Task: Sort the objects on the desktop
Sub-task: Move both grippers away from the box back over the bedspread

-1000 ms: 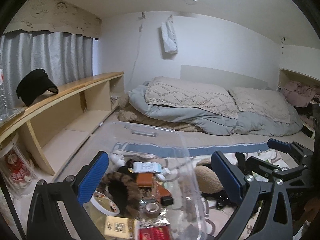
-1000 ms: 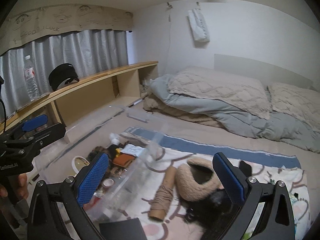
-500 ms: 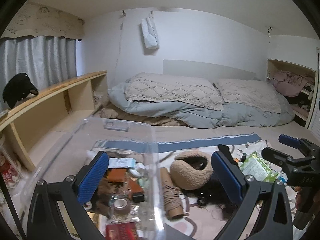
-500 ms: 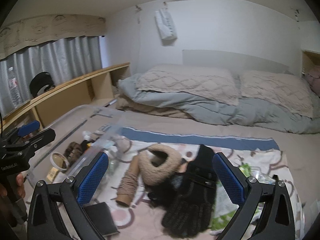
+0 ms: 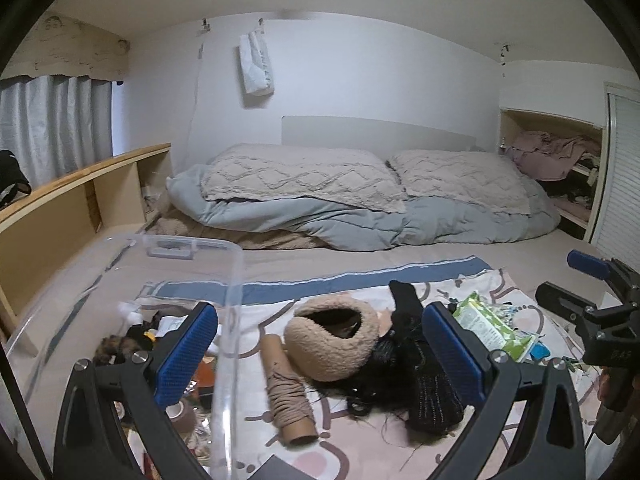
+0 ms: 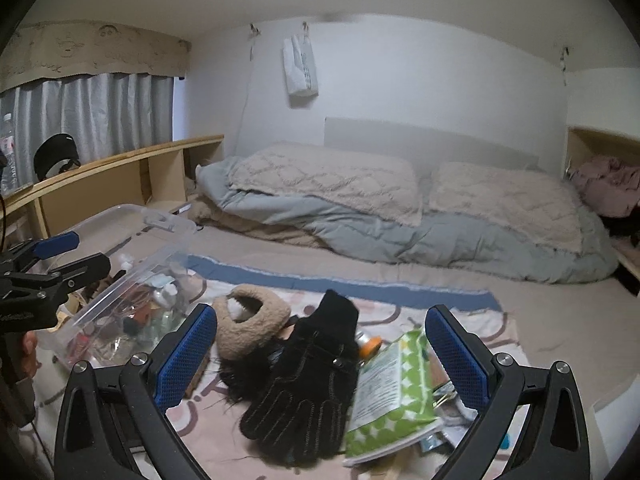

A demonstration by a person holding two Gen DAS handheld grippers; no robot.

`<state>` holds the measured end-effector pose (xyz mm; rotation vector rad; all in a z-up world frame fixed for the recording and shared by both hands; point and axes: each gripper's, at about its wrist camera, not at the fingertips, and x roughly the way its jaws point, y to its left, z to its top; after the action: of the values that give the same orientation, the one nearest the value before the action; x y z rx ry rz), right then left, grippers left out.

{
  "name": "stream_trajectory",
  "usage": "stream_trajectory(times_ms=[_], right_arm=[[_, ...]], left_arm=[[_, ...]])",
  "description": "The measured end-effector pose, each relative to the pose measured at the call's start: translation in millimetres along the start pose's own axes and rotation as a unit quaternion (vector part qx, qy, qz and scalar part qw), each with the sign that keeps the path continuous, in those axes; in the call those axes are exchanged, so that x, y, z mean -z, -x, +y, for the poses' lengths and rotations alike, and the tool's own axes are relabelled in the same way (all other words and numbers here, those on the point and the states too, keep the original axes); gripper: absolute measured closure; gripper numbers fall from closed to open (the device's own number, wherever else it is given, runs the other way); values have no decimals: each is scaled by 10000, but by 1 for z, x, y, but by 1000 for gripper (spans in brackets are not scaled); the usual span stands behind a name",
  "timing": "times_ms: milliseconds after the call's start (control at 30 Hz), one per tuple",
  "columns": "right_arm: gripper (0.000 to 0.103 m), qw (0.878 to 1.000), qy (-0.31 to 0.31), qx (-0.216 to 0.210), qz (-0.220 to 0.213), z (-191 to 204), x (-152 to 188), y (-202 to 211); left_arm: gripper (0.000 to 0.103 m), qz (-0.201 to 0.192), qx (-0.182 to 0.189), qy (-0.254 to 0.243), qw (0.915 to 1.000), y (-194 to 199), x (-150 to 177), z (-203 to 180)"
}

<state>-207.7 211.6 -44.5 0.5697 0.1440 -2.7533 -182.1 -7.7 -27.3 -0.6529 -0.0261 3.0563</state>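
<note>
Bed (image 6: 540, 320): patterned cloth (image 6: 460, 320) spread on it, carrying black glove (image 6: 308, 376), beige earmuffs (image 6: 248, 332), green packet (image 6: 392, 392); clear bin (image 6: 132, 276) left of right claw (image 6: 320, 360).

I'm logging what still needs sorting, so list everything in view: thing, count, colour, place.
clear bin: one, transparent, left on the mat, holding small mixed items
earmuffs: one, tan fleece, mat centre
glove: one, black, right of the earmuffs
wipes pack: one, green and white, right of the glove
rolled stocking: one, beige, beside the bin
black hair: one tangle, under the earmuffs
pillows: two, beige, on the grey duvet
cap: one, black, on the wooden shelf
left gripper: blue fingers open, empty
right gripper: blue fingers open, empty
</note>
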Motion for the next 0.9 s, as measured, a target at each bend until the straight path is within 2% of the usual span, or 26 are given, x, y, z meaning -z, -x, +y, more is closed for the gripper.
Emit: stream_trajectory(times_ms=[267,433,700,900], right_arm=[[0,9997,-72,114,-228,-19,1,17],[0,9984,-204,463,-258,-41,9,24],[0,9956,-484,799,-109,-79,29,27],[0,9928,-591,972,365,-99,54,21]], left_arm=[[0,-119,108,48,9999,7,-2,2],[0,-361,113,-44,9993,15,-3,1],[0,-419,500,-168,9977,13,5,-12],[0,-240,971,-385,9942,5,20,-35]])
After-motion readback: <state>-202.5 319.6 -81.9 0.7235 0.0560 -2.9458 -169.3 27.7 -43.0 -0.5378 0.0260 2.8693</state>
